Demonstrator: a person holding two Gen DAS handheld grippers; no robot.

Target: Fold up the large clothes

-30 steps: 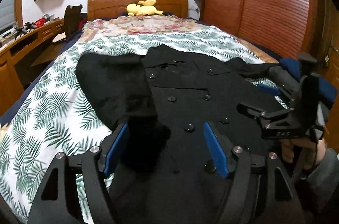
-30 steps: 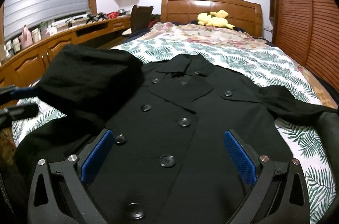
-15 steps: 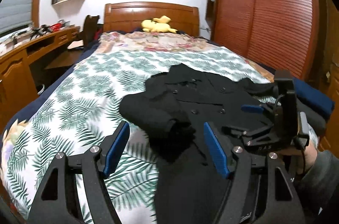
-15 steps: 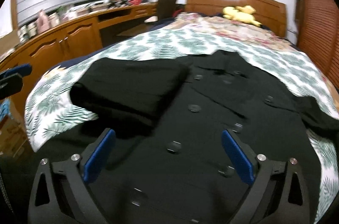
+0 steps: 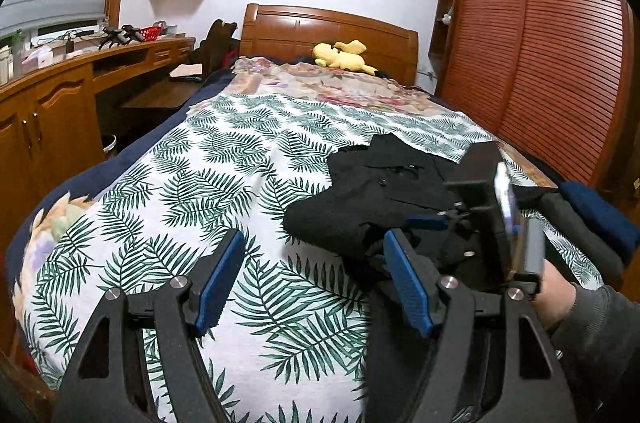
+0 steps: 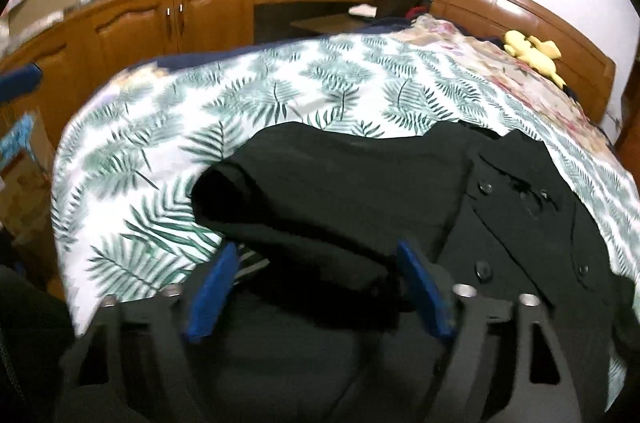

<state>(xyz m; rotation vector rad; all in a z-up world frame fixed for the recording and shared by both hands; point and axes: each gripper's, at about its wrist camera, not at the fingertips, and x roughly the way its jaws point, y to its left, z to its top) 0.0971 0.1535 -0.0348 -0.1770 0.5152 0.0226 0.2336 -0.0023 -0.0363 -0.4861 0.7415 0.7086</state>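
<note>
With both grippers' fingers spread wide and holding nothing, your right gripper (image 6: 316, 287) hovers at lower centre over the black coat's (image 6: 360, 191) folded-in sleeve, while your left gripper (image 5: 312, 283) sits over bare bedspread (image 5: 192, 191).

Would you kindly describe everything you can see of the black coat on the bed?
The black coat is a dark, matte, double-breasted garment with round black buttons and a collar. It lies front-up on the palm-leaf bedspread, one sleeve folded across its front. The open right gripper hovers at that sleeve's cuff end; contact is unclear. The open left gripper is over the bedspread beside it.
</note>
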